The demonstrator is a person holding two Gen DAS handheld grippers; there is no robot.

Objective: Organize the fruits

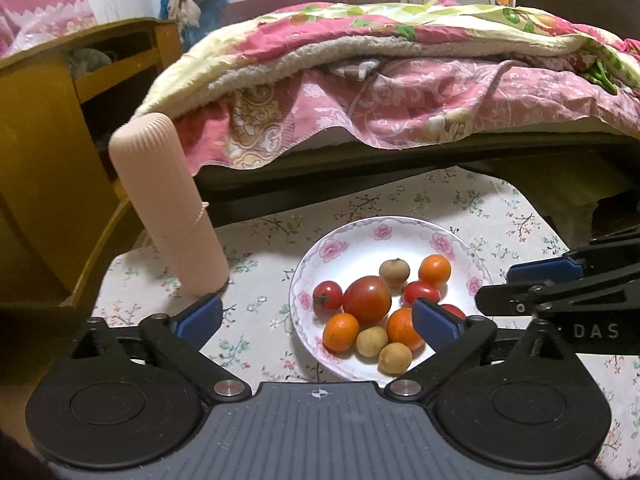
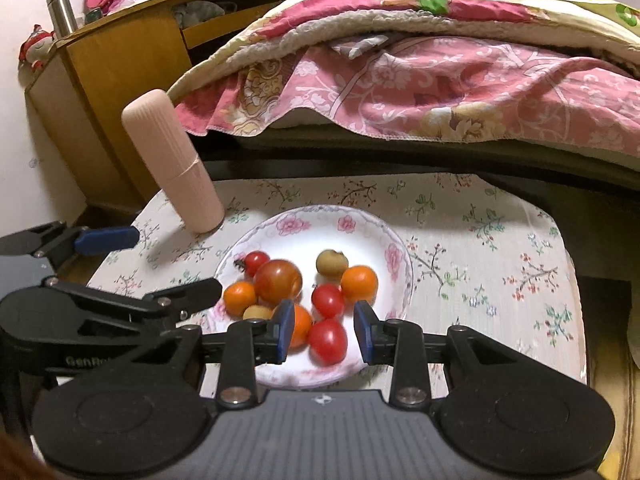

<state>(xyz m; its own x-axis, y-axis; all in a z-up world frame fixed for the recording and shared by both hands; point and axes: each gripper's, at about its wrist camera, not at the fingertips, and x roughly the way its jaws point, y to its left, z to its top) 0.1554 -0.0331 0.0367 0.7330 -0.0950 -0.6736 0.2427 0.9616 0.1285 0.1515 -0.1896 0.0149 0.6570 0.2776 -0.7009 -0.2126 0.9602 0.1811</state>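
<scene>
All fruits [image 1: 370,312] lie together in the flowered plate [image 1: 352,236] mid-counter, near its front edge, so sorting looks essentially done: left gripper [image 1: 316,316] spread wide and empty, right gripper [image 2: 324,330] narrow with nothing clamped, both over the plate

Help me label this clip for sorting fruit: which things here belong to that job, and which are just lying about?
Part of the job:
- plate
- tomatoes
- oranges
- small brown fruits

Just lying about:
- pink ribbed bottle
- flowered tablecloth
- bed quilt
- wooden cabinet
- steel flask
</scene>
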